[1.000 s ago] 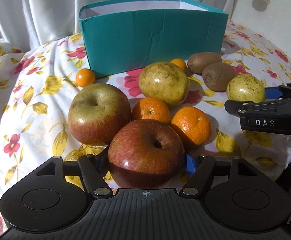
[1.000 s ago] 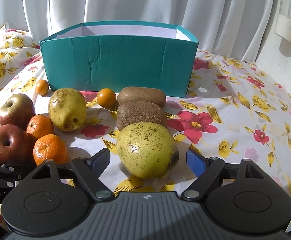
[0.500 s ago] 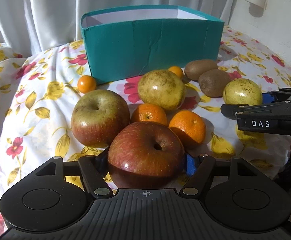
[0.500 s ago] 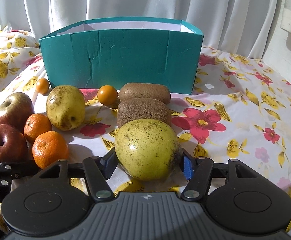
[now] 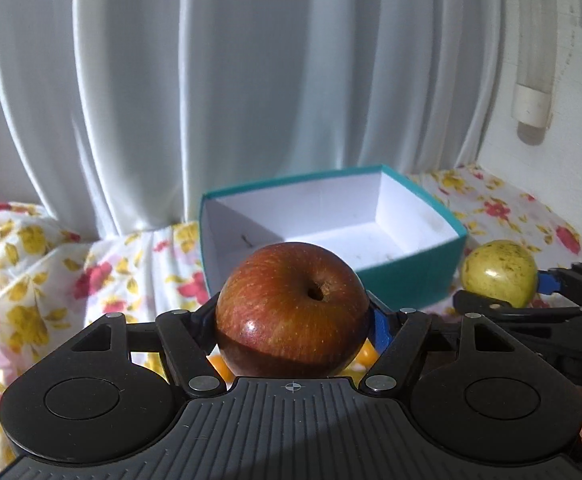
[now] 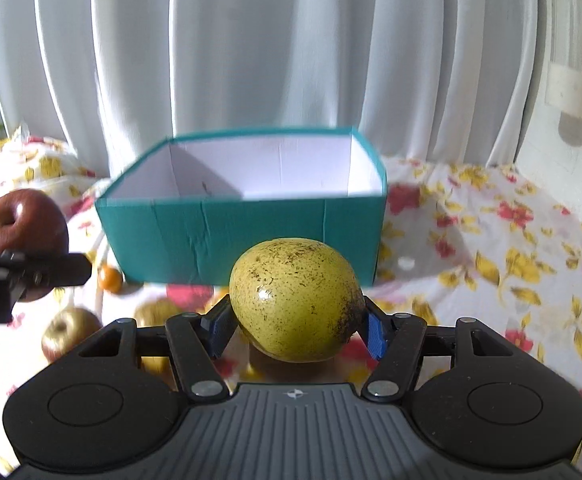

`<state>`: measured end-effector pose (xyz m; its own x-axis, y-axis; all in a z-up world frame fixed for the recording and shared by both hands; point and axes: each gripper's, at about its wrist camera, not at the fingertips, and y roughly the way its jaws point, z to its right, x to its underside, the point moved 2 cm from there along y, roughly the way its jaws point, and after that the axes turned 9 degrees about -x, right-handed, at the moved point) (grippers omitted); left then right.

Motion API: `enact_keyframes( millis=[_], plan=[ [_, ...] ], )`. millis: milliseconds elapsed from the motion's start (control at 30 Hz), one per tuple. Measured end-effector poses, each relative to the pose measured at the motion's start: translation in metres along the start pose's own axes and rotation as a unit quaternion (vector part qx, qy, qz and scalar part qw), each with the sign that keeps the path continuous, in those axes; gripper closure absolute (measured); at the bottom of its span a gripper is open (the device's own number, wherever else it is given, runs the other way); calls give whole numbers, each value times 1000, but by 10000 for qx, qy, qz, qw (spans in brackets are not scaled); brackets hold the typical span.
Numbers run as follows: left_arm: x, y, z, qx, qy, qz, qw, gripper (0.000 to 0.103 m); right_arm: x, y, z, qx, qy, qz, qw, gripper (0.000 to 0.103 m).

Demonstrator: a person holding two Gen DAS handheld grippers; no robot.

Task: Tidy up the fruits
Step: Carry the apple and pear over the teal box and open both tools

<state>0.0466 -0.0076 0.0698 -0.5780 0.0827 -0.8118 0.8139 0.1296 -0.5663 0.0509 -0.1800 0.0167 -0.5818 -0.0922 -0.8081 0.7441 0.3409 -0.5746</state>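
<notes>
The left tool [image 5: 293, 320] pinches a red apple [image 5: 293, 312] between its blue pads, and the right tool [image 6: 296, 326] pinches a speckled yellow-green fruit [image 6: 296, 300], probably a pear or guava, though the view does not settle which. Both fruits are held in the air in front of the teal box [image 6: 243, 224], whose white inside shows bare where it can be seen. In the right wrist view more fruit lies on the flowered cloth [image 6: 491, 248] below: a small orange one [image 6: 110, 279] near the box's front wall and a second apple [image 6: 69, 330] nearer the camera, both blurred.

The step in hand appears to be carrying both fruits over the front wall and setting them inside. To do it well, each tool should clear the rim before descending, and the two should aim for separate halves of the box so they do not meet. Each fruit should go down close to the floor before the fingers spread, since round fruit dropped from height would likely roll or bruise.
</notes>
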Motion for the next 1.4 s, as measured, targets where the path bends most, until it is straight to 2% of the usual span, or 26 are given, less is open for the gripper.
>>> enact_keyframes(
  millis=[133,267,433,767,1400],
  plan=[
    [-32,20,-8,-138,-177,53,9997,29,-42,0,0,105,-100,467,9988,39],
    [-32,49,-10,-195,-293,-288,9990,29,-68,13,-1,298,-292,869,9953,39],
    [-20,72,-8,-119,-247,-595,9979,29,-65,40,1,239,-172,697,9971,39],
    [-23,97,-13,-319,-353,-665,9967,29,-60,69,1,330,-320,476,9978,39],
    [-11,140,-4,-392,-215,-1032,9937,29,-52,115,27,395,-235,7,9989,40]
  ],
)
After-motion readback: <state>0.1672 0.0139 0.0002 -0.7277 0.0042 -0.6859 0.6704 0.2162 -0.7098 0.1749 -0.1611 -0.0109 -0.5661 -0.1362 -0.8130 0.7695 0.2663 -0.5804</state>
